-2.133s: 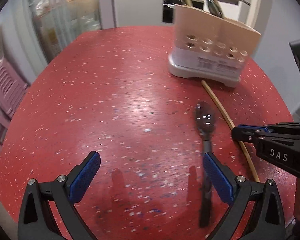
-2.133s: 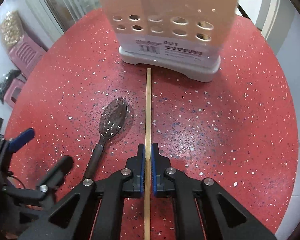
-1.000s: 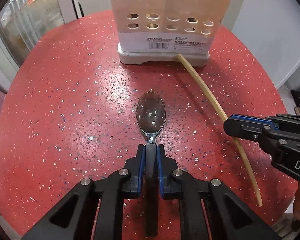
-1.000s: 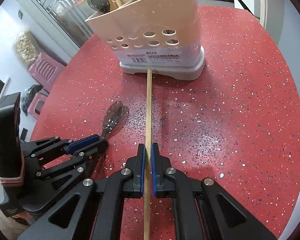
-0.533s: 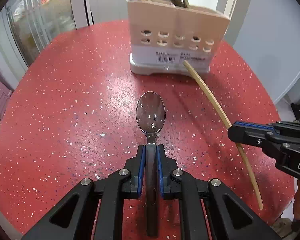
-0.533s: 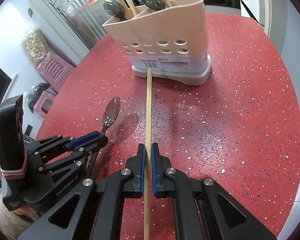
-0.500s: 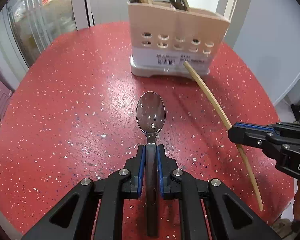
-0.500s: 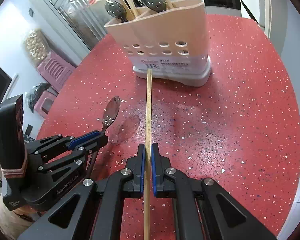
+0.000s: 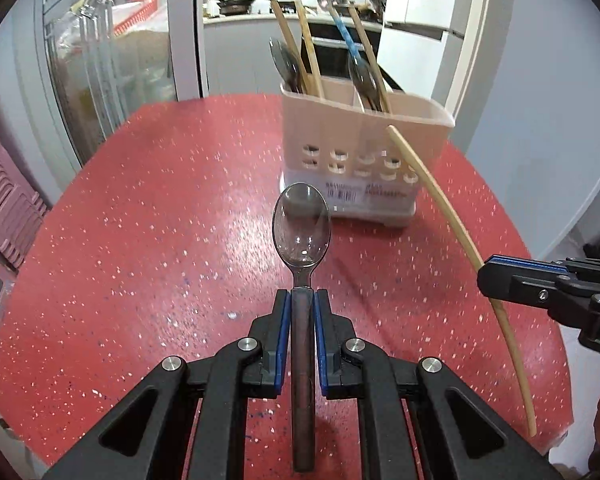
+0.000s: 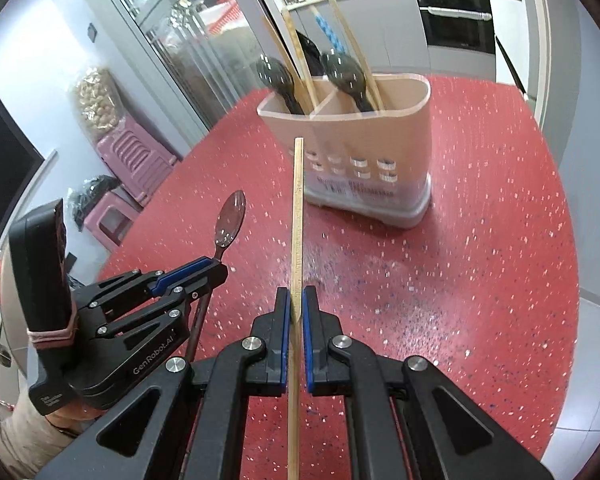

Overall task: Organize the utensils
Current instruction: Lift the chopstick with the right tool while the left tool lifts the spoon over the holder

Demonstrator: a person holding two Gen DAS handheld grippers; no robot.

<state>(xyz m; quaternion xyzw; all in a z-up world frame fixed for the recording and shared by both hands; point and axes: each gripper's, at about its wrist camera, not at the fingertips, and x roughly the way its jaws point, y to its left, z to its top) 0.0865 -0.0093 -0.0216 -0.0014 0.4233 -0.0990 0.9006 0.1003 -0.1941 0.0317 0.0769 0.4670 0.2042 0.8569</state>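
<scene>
The left tongs (image 9: 301,300) pinch a spoon (image 9: 302,236) by its dark handle; the right tongs (image 10: 296,300) pinch a chopstick (image 10: 297,216). Both utensils hang clear above the table (image 9: 140,220), aimed at the holder (image 9: 360,148) at 12 o'clock.

Risks, as judged:
- The thin chopstick may pivot in the pads, since it is gripped near mid-length.
- The two tools sit close together and may collide at the holder rim.
- Utensils already standing in both compartments may block entry.

Materials: the spoon bowl is glossy metal, oval. The chopstick is pale wood, slender and straight. The holder is beige plastic, perforated, on a grey base. The table is red with white speckles.
</scene>
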